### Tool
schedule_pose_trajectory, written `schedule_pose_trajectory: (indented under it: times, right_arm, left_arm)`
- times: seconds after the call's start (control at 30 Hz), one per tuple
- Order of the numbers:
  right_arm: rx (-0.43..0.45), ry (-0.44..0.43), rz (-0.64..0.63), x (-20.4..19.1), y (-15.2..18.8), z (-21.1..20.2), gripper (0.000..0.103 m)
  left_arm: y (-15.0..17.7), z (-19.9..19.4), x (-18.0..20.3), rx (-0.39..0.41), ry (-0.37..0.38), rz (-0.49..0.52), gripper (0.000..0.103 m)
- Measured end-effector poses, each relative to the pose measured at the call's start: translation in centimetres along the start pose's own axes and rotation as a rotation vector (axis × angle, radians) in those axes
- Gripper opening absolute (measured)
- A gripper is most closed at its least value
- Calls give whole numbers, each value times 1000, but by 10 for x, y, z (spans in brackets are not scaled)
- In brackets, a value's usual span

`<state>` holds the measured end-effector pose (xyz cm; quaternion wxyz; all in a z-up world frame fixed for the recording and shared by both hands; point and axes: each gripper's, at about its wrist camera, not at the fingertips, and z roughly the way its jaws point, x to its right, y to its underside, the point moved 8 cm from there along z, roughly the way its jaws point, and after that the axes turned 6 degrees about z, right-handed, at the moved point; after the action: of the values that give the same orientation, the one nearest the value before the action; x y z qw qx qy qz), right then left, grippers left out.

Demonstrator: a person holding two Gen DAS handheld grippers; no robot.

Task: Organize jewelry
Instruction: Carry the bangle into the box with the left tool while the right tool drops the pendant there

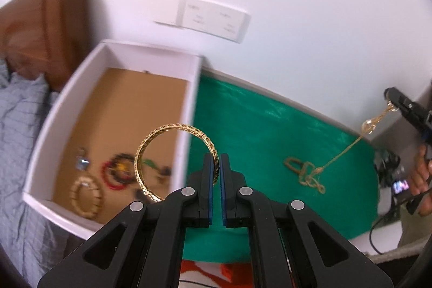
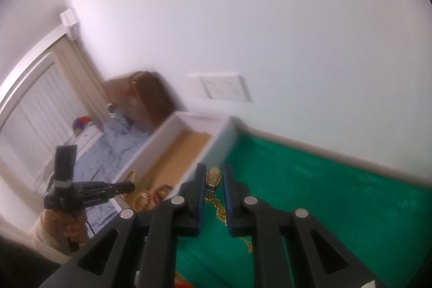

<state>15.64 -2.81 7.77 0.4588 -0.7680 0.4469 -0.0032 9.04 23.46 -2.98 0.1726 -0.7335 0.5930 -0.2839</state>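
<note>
Pinching the rim of an engraved gold bangle (image 1: 175,155) between its blue-padded fingers, the left gripper (image 1: 216,161) holds the ring upright in the air, straddling the right-hand wall of the shallow white box with a brown cardboard floor (image 1: 193,109). Inside the box's near end lie a red and black beaded bracelet (image 1: 117,172), a pale beaded bracelet (image 1: 85,197) and a small blue-stoned piece (image 1: 82,162); the far half of the floor is bare. The right gripper (image 2: 213,180) is clamped on the oval gold pendant of a gold chain necklace (image 1: 310,172), raised off the cloth; the chain runs taut down to a heap of links resting on the green satin cloth (image 1: 256,126), well apart from the box. Open cloth spreads between the heap and the box wall. The cloth's far edge meets the white wall under a white socket panel (image 1: 213,18); its markings are too blurred to read.
</note>
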Motion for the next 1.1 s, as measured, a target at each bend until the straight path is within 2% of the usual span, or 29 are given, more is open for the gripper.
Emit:
schedule_pose_trajectory:
  times: [0.17,0.3,0.43,0.53,0.7,0.87,0.93,1.1]
  right_arm:
    - [18,-95,-63,-55,-40,43,12]
    - [25,-153,-109,-99,-65,84,12]
    - [-9,-175,-129,-131,-78,137,12]
    - [-49,-175,-151,-147,-74,176,12]
    - [-183,-144,-171,-153,-44,271,12]
    - [-349,-65,-165,-130,11,371,12]
    - [-406,-30,-162,-118,33,396,12]
    - [-491,21,-138,-98,67,424,15]
  left_arm:
    - [-18,-11,-62,12,-85,-38,2]
    - [-29,-3,-103,-1,-128,-52,2]
    - [-33,14,-138,-24,-140,-69,2]
    - [-33,39,-157,-53,-136,-89,2]
    - [-25,102,-192,-126,-121,-105,2]
    - [-6,163,-223,-219,-170,-81,2]
    - [5,185,-231,-259,-179,-80,2]
    - [20,217,-239,-323,-184,-79,4]
